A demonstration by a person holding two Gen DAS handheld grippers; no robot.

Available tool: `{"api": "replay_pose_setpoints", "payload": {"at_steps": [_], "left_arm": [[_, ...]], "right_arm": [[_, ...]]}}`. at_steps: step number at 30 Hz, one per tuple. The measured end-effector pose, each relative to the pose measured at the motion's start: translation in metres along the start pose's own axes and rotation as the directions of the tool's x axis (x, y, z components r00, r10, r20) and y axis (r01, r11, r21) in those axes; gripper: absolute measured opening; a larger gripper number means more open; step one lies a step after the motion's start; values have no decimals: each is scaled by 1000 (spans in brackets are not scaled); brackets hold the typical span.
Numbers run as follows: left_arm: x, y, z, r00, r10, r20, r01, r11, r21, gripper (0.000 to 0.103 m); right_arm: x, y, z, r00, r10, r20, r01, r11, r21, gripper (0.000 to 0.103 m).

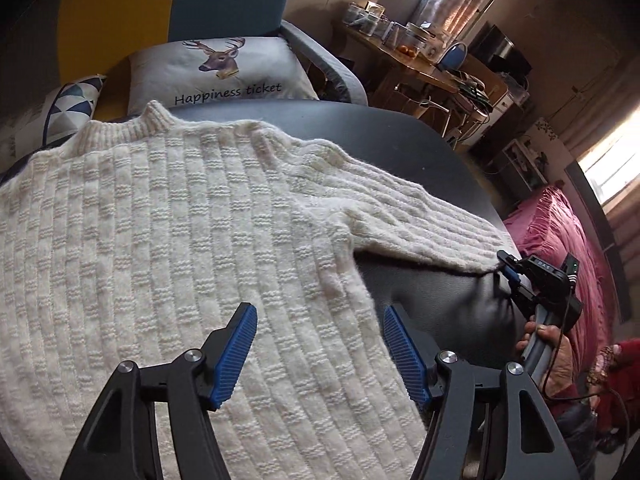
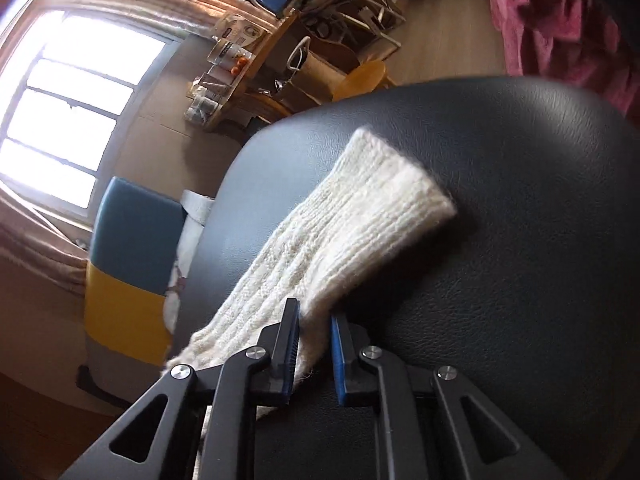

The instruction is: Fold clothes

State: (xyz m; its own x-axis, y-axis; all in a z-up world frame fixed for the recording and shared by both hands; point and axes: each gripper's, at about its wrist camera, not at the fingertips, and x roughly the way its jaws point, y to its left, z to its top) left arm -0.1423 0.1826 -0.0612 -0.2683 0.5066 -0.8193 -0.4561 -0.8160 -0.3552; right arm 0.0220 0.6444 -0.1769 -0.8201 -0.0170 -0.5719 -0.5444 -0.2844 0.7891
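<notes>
Spread apart, the left hand-held gripper [image 1: 319, 354] hovered over the cream ribbed sweater [image 1: 168, 216]; only the right view showed the right hand-held gripper [image 2: 314, 354] pinching its sleeve [image 2: 360, 216].

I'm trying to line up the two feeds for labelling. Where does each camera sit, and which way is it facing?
Left wrist: on the open left gripper, above the sweater, facing the deer pillow; a hand holding the right gripper shows.
Right wrist: on the right gripper, looking along the sleeve it pinches, toward the window.
Shared: sweater sleeve, dark table, cluttered desk.
</notes>
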Motion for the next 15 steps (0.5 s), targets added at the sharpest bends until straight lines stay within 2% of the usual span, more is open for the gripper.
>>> {"api": "replay_pose_setpoints", "payload": {"at_steps": [2, 4, 8, 12, 14, 15], "left_arm": [[2, -6, 1, 1000, -8, -4, 8, 1000, 6, 68], [3, -11, 0, 1000, -13, -8, 13, 1000, 13, 68], [6, -8, -9, 999, -20, -32, 20, 1000, 1, 68], [4, 5, -18, 999, 3, -45, -4, 1000, -16, 68], [1, 13, -21, 999, 17, -48, -19, 1000, -25, 68], [0, 17, -23, 999, 24, -49, -25, 999, -31, 68]], "right_arm": [[0, -7, 3, 999, 31, -7, -31, 997, 77, 14], [2, -7, 5, 999, 27, -33, -24, 995, 93, 15], [2, -1, 2, 1000, 23, -15, -21, 997, 79, 22], [4, 5, -3, 999, 32, 16, -32, 999, 21, 22], [8, 6, -2, 999, 32, -7, -32, 999, 9, 19], [9, 6, -2, 999, 29, -16, -29, 999, 15, 11]]}}
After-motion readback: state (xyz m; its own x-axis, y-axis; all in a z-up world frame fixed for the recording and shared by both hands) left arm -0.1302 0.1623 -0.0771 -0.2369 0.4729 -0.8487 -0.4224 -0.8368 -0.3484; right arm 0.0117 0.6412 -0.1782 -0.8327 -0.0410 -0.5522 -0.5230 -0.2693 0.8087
